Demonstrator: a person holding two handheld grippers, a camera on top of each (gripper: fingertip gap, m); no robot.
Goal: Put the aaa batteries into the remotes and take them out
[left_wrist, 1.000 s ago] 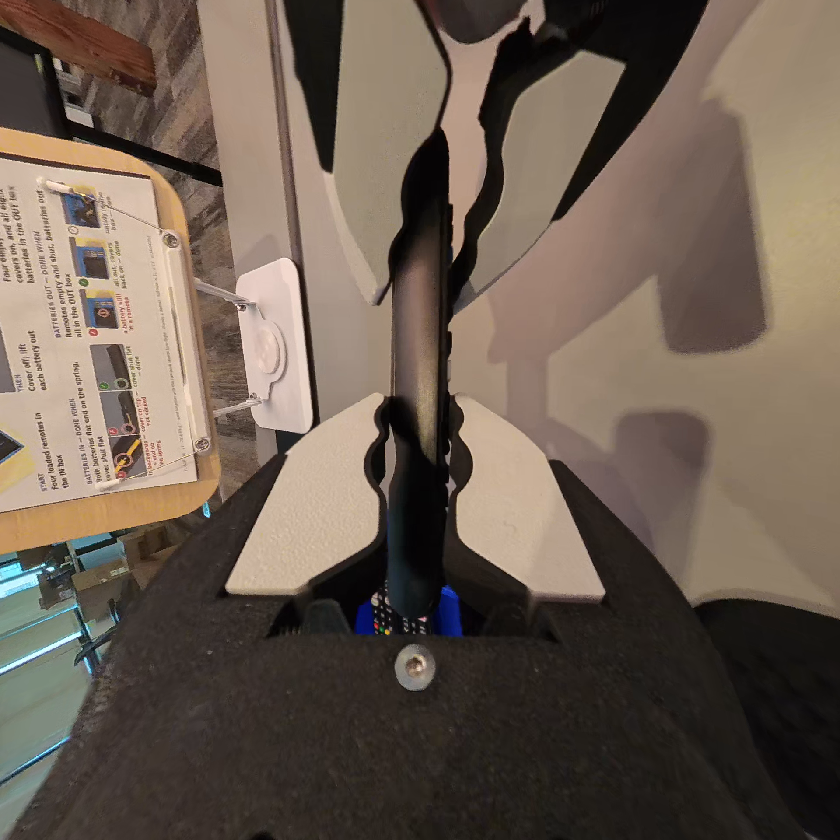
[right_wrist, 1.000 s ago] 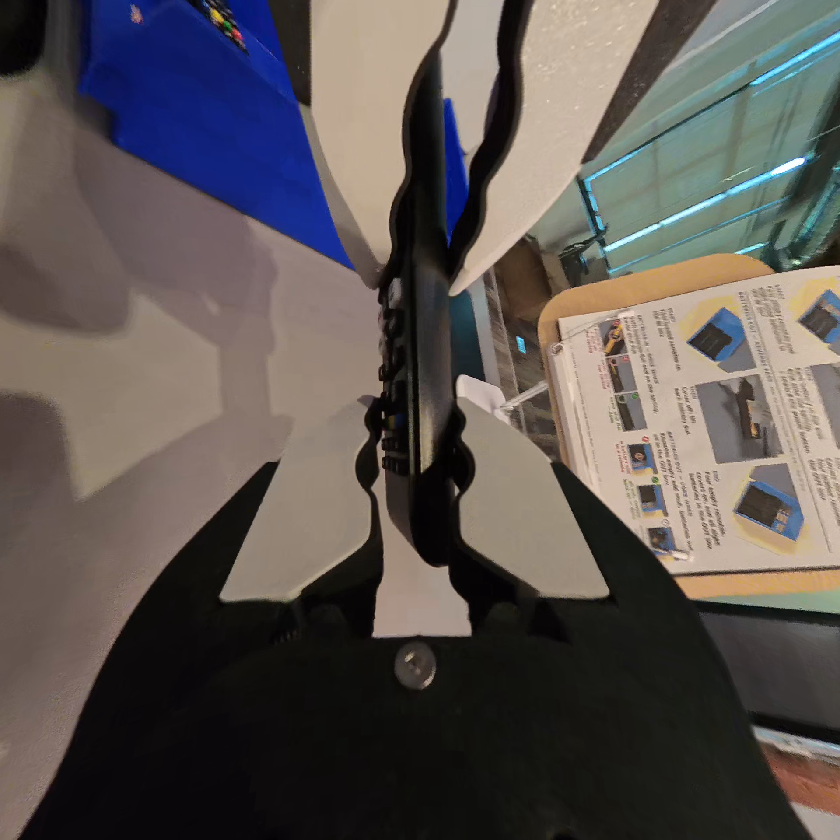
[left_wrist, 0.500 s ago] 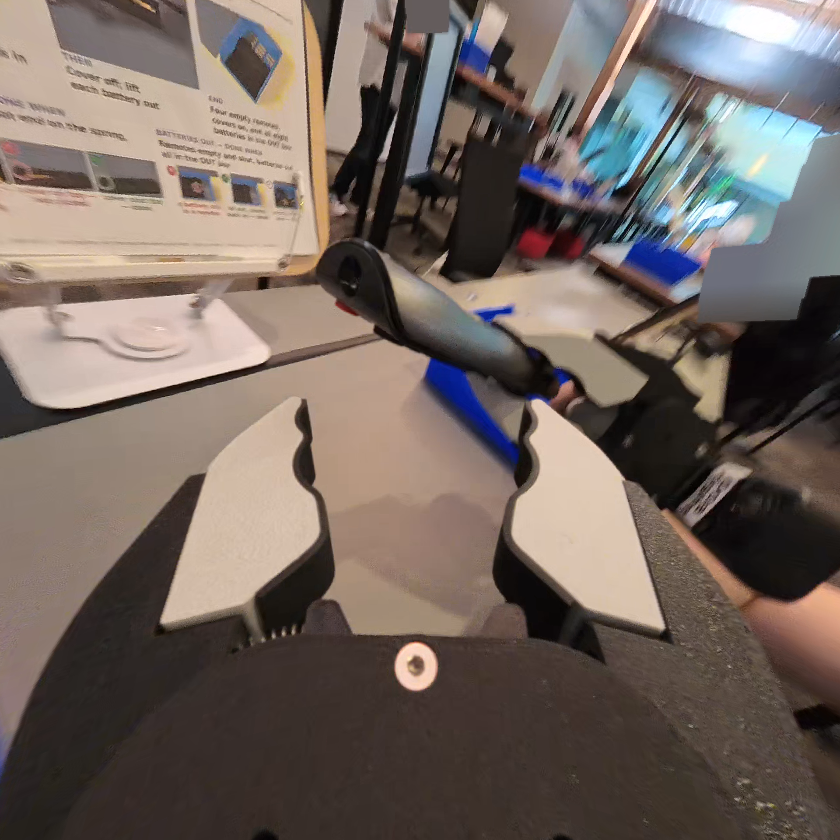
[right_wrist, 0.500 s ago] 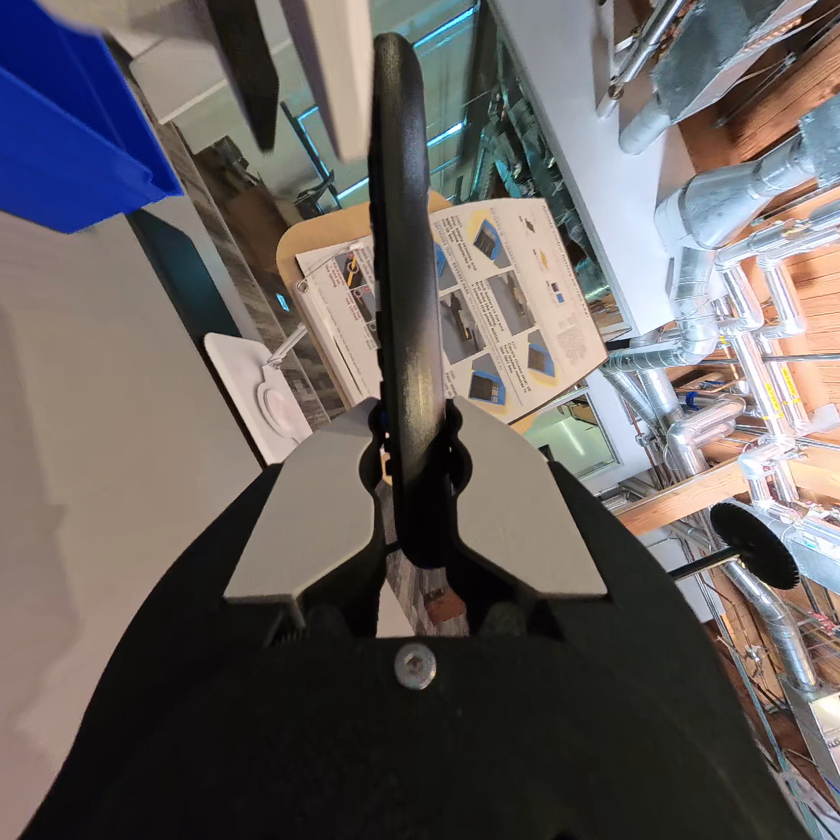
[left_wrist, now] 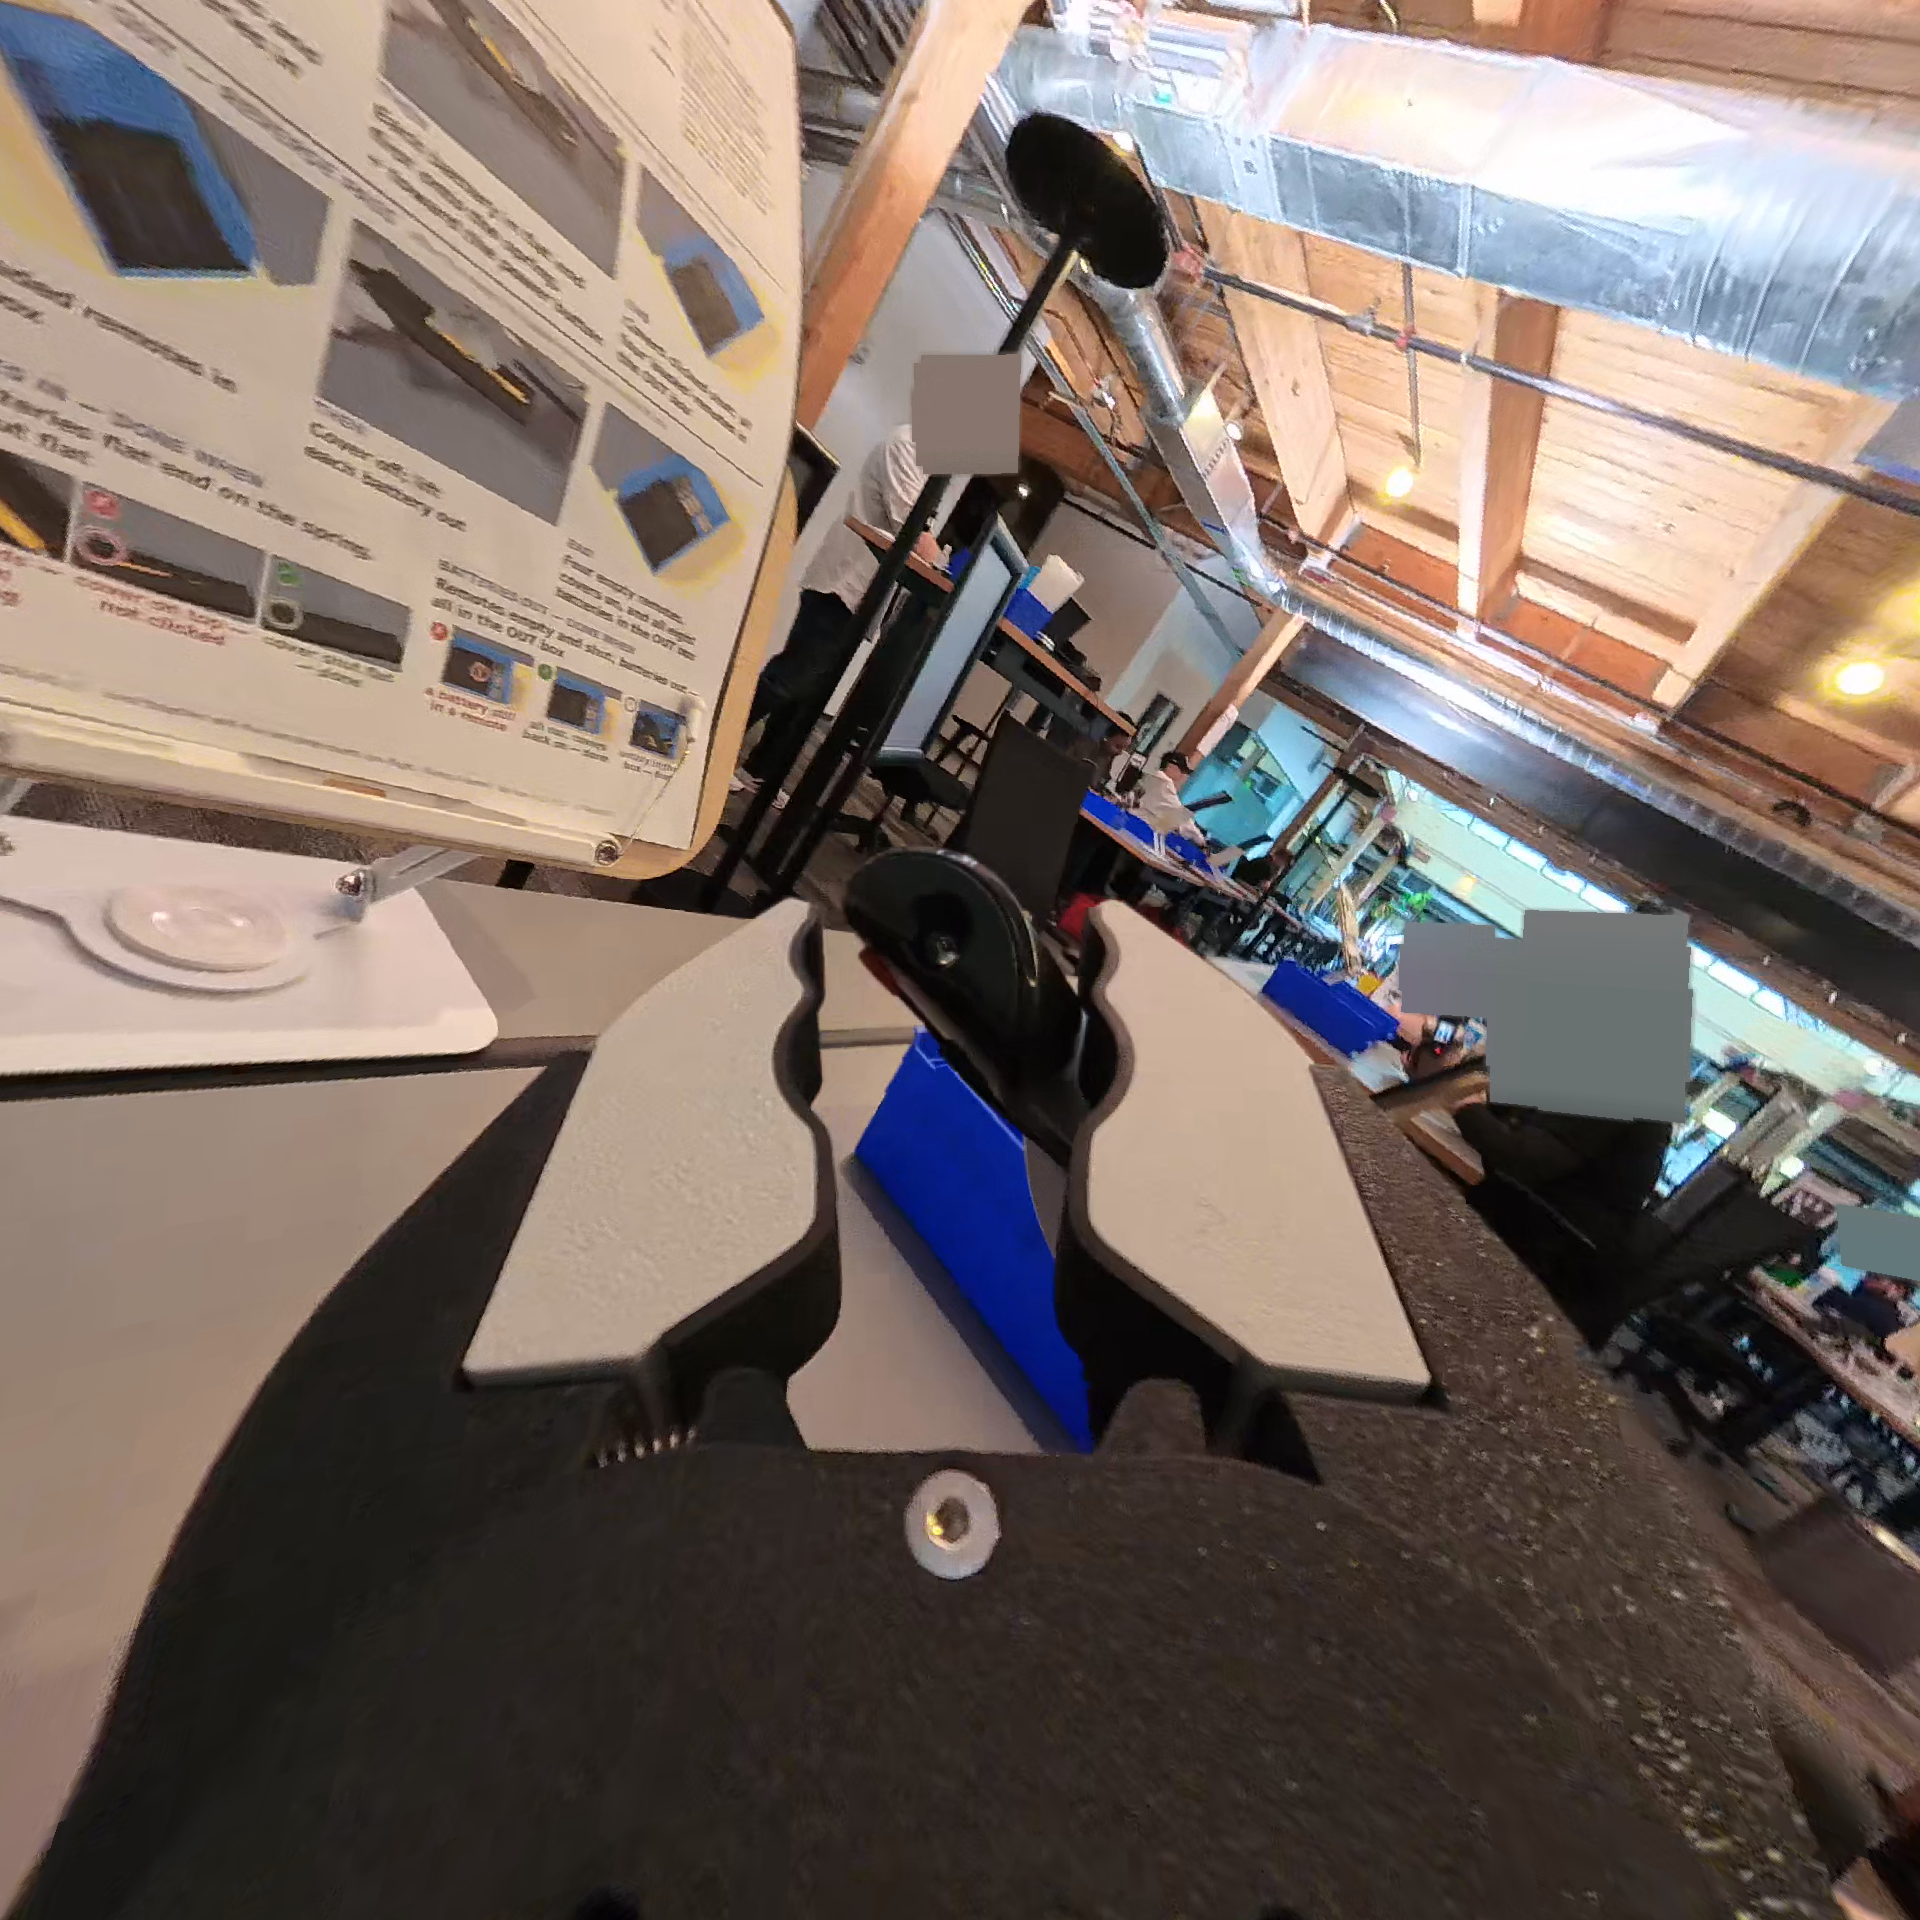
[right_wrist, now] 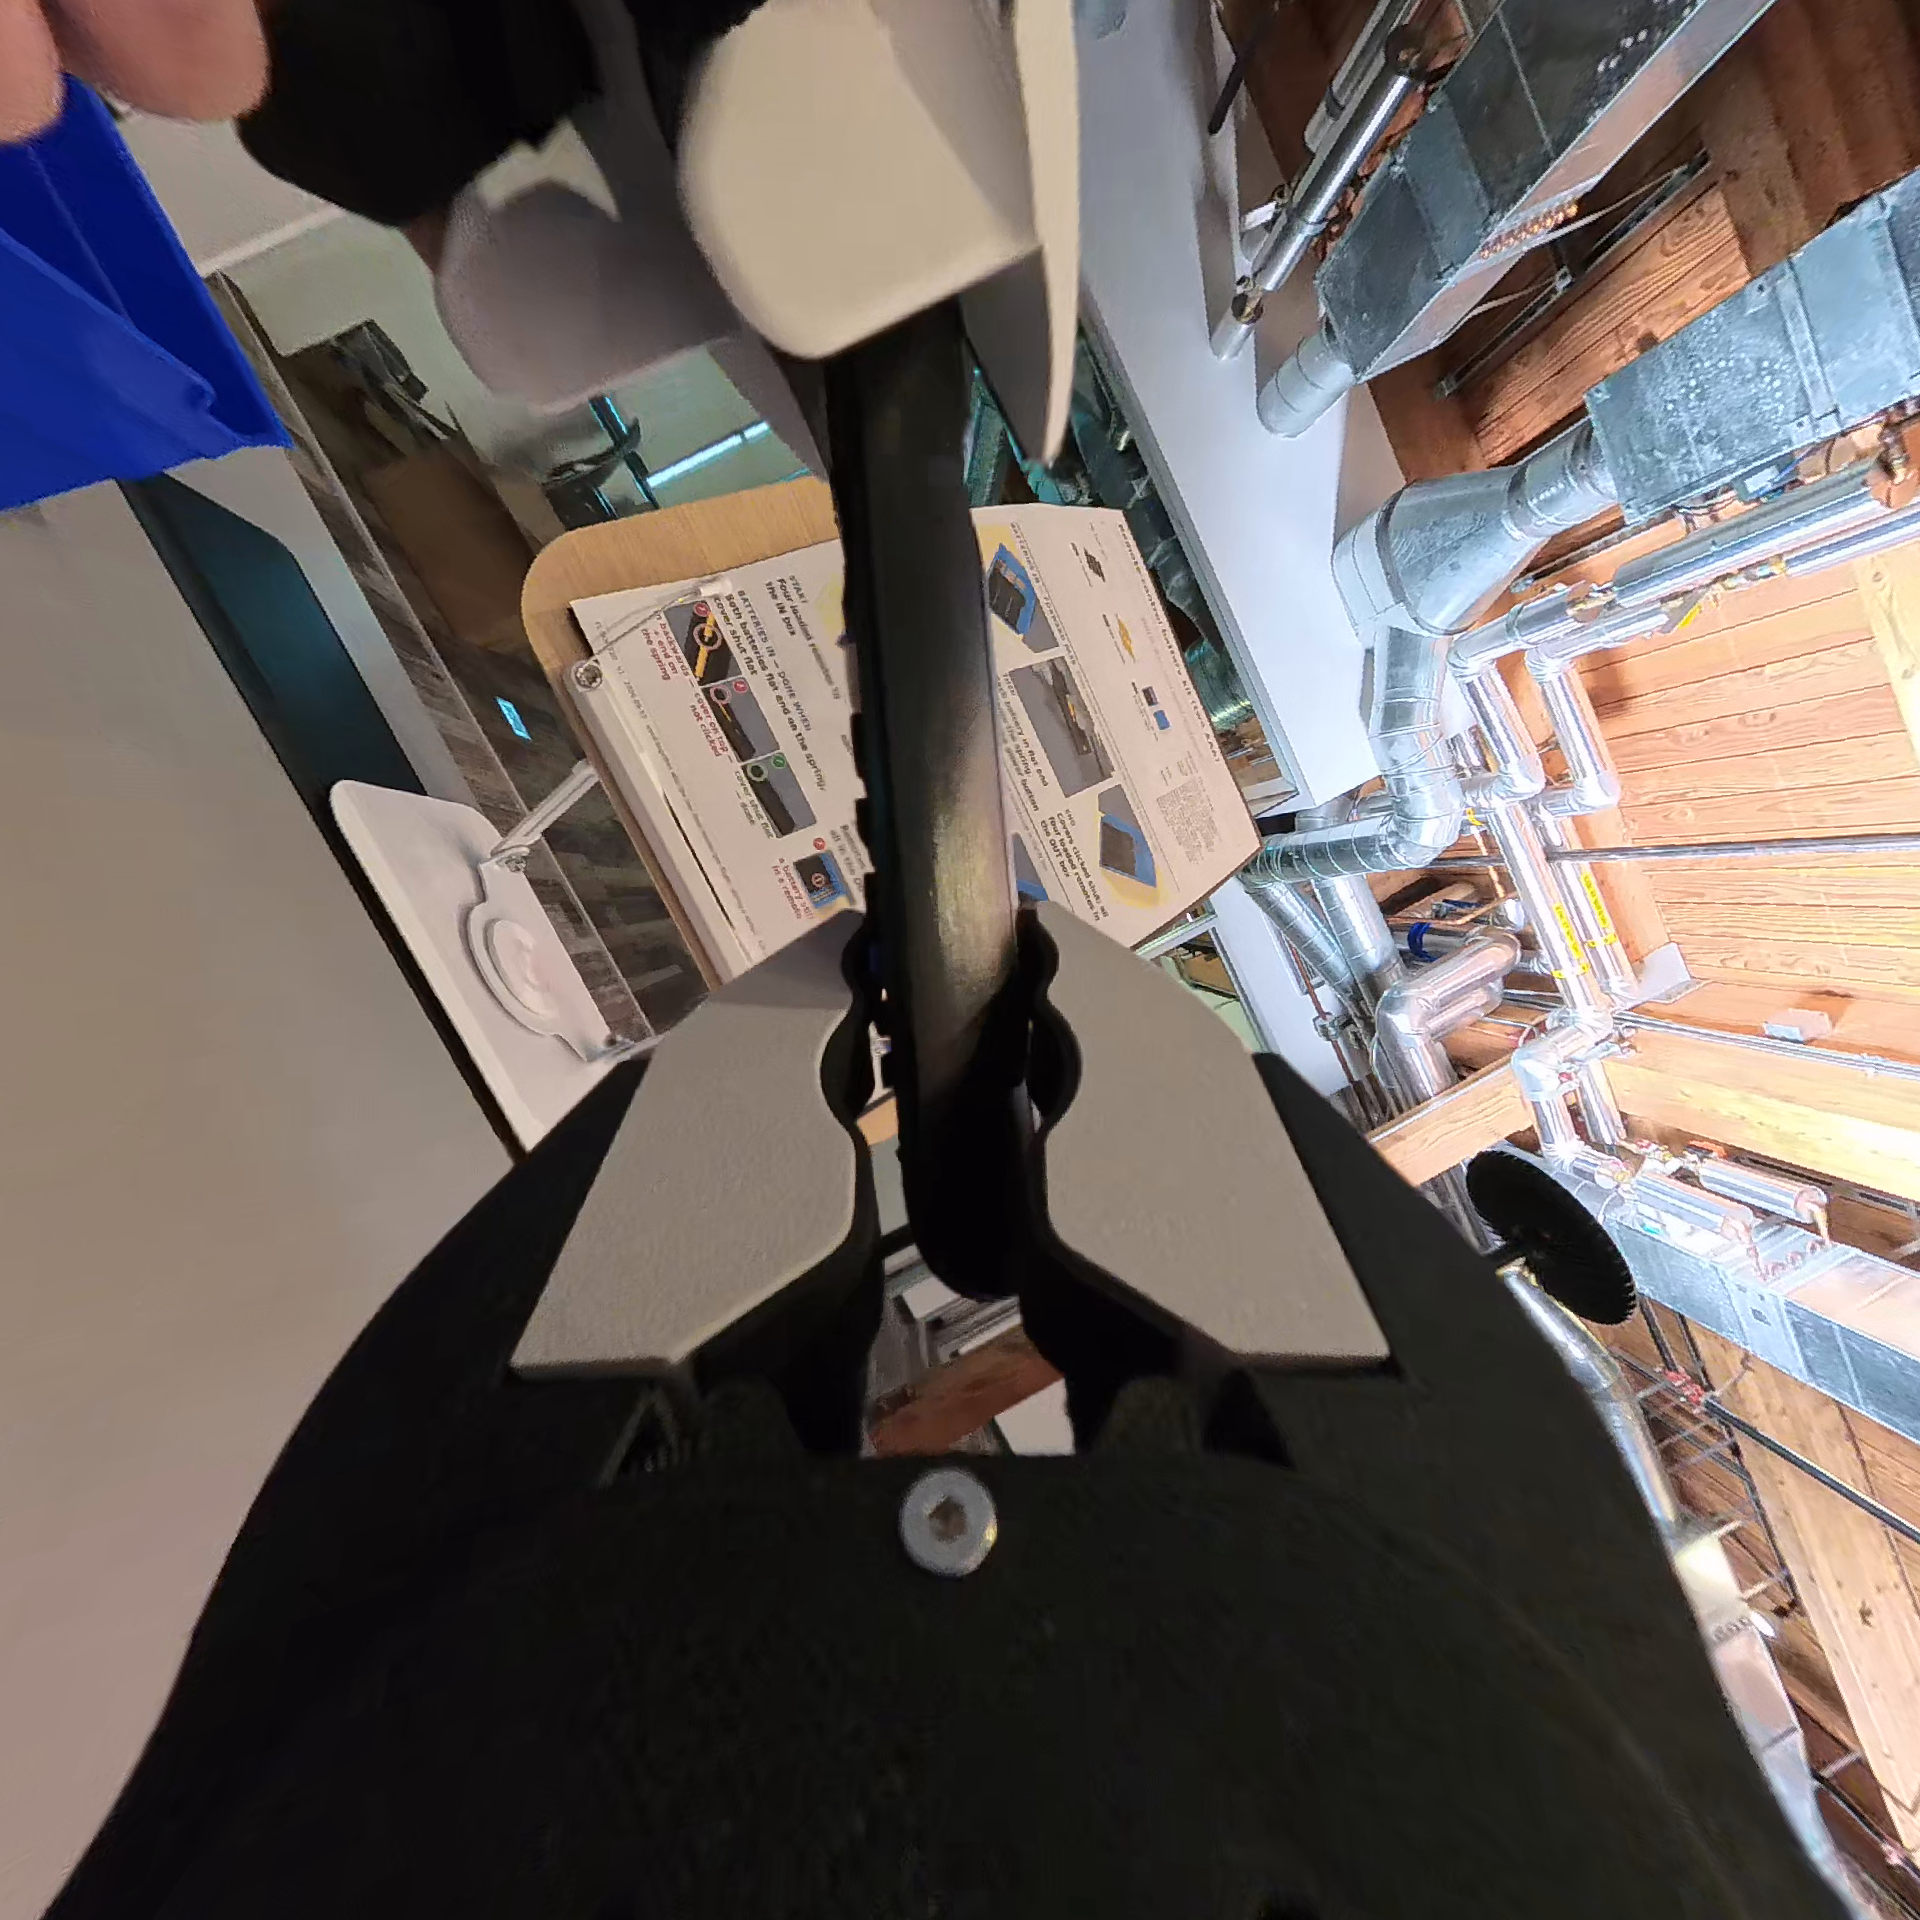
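Observation:
A black remote (right_wrist: 935,831) is gripped edge-on in my right gripper (right_wrist: 940,935), which is shut on its near end. The remote points away from the camera, up off the table. Its far end (left_wrist: 940,956) sits between the fingertips of my left gripper (left_wrist: 945,935). That end lies against the right finger, and a small gap shows at the left finger (left_wrist: 707,1122), so the jaws stand partly open. In the right wrist view the left gripper's white fingers (right_wrist: 862,208) blur around the remote's far end. No batteries are in view.
A blue bin (left_wrist: 956,1195) stands on the grey table (left_wrist: 208,1195) behind the remote; it also shows in the right wrist view (right_wrist: 83,364). An instruction board (left_wrist: 364,416) on a white stand base (left_wrist: 208,966) stands at the table's edge. A black-gloved hand (right_wrist: 395,104) holds the left gripper.
A second ago both grippers were shut on the remote. The left gripper let go and opened wide; now its jaws have narrowed around the remote's far end. Both views have tilted upward.

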